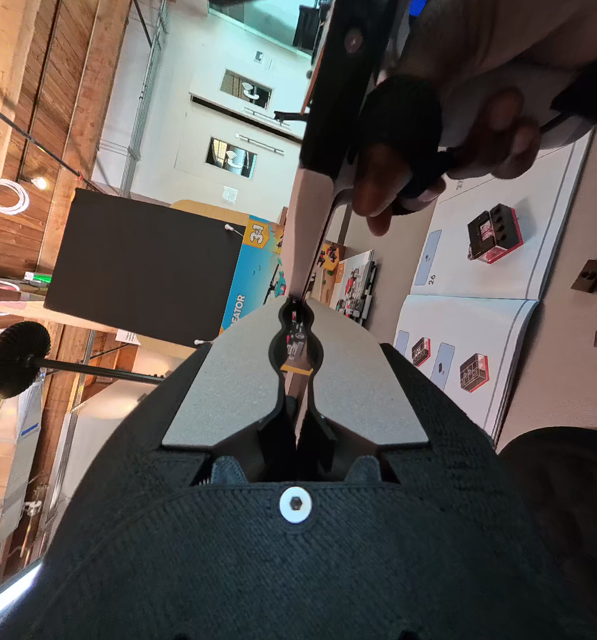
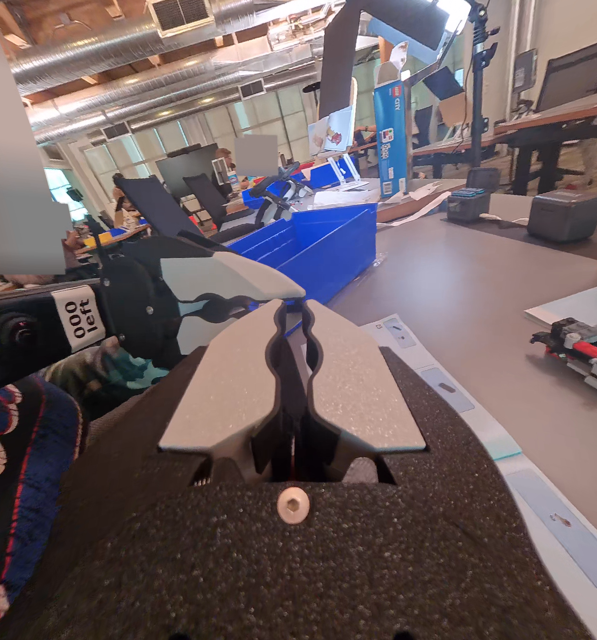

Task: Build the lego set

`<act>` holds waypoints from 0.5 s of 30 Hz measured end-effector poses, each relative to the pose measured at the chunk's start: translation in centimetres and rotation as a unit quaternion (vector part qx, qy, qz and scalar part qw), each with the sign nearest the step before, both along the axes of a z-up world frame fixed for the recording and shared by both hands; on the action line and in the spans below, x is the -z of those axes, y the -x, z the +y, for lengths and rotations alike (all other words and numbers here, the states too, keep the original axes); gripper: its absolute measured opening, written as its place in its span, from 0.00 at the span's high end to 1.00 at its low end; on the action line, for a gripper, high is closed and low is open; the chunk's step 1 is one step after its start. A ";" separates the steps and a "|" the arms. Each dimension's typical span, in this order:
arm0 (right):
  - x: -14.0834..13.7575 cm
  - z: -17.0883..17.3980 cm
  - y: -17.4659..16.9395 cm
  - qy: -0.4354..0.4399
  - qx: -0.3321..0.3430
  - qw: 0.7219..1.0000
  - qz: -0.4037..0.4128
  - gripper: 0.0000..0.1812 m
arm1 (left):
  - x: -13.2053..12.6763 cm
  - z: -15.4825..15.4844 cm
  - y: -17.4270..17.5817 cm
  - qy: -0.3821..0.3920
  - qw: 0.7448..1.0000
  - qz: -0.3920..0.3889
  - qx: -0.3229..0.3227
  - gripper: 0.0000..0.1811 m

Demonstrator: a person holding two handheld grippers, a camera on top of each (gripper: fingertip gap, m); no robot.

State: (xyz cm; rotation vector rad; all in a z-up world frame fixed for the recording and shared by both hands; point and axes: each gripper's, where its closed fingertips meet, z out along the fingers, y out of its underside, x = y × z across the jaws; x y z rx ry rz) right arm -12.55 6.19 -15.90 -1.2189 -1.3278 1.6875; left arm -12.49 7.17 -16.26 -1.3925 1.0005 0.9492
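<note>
Fig.: both grippers raised above the table, tips meeting.

(a) My left gripper, rolled sideways: fingers nearly together, tips pinching what looks like a thin dark lego piece w/ a red edge; too small to tell its shape. In the right wrist view the same gripper comes in from the left, its tip touching my right tips.

(b) My right gripper: a narrow slot stays between the fingers; cannot tell whether anything sits in it, as the tips hide the contact.

(c) Task items: small black-and-red lego block rests on the open instruction booklet; three loose brown pieces lie just beside the booklet on the table; a longer grey-red-black lego assembly lies well apart, to the right.

(d) Step, as I judge it: mating or handing over a piece tip-to-tip. To do well: keep both wrists square, align studs before pressing, push straight along the stud axis, don't loosen one grip until the other is firm; a thin piece may twist or pop out.

(e) Materials: finger faces matte grey, grainy, w/ wavy inner edges; bodies black, ribbed print texture. Booklet paper glossy, table smooth grey. Bricks hard, shiny, sharp-cornered.
</note>
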 end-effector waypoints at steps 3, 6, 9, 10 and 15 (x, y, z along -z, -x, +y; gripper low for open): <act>0.3 0.0 -0.3 -0.004 -0.013 1.000 -0.006 0.96 | 0.3 0.0 -0.3 0.008 1.000 -0.015 0.019 0.97; 0.6 0.2 -0.9 -0.022 -0.019 1.000 -0.008 1.00 | 0.6 0.0 -0.3 0.034 0.992 -0.116 0.035 0.93; 1.0 0.5 -2.1 -0.036 -0.037 0.999 -0.014 1.00 | 1.0 -0.3 -0.6 0.095 0.951 -0.284 0.077 0.91; 1.6 0.7 -2.3 -0.040 -0.037 0.998 -0.029 1.00 | 1.0 -0.4 -0.7 0.113 0.928 -0.342 0.092 0.92; 4.8 1.5 -3.8 -0.067 -0.052 0.988 -0.127 1.00 | 4.5 -1.8 0.1 0.219 0.881 -0.413 0.071 0.92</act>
